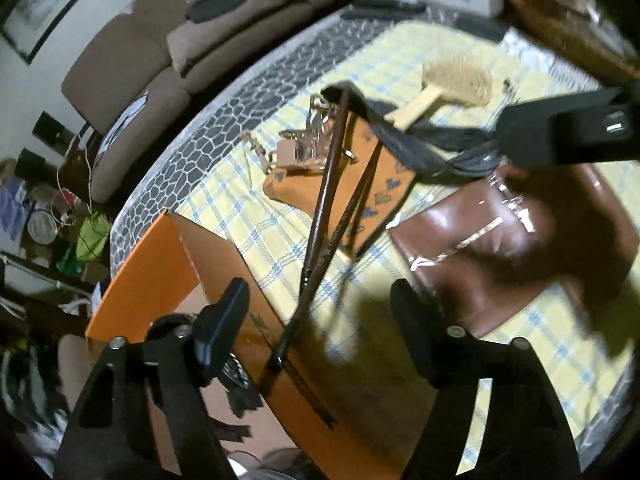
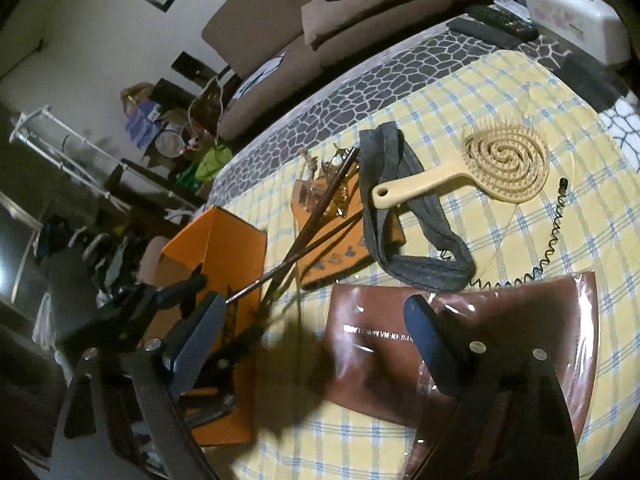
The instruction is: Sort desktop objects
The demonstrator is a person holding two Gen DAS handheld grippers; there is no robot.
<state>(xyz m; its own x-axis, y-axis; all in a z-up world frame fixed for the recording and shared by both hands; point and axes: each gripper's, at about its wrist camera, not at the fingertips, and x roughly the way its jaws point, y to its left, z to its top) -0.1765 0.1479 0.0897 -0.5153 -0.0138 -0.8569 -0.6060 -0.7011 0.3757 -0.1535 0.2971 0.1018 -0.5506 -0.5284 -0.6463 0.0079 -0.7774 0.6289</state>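
Your left tool (image 1: 320,308) hangs with its jaws apart over the orange box (image 1: 168,280), and one dark stick (image 1: 316,216) passes between them, untouched. Your right tool (image 2: 316,320) is spread wide above the brown wallet (image 2: 372,344), holding nothing. Just past the box, an orange cloth (image 2: 340,260) lies under the sticks. Beyond the cloth, a grey band (image 2: 400,216) lies under the comb (image 2: 496,164) on the checked tabletop (image 2: 480,92).
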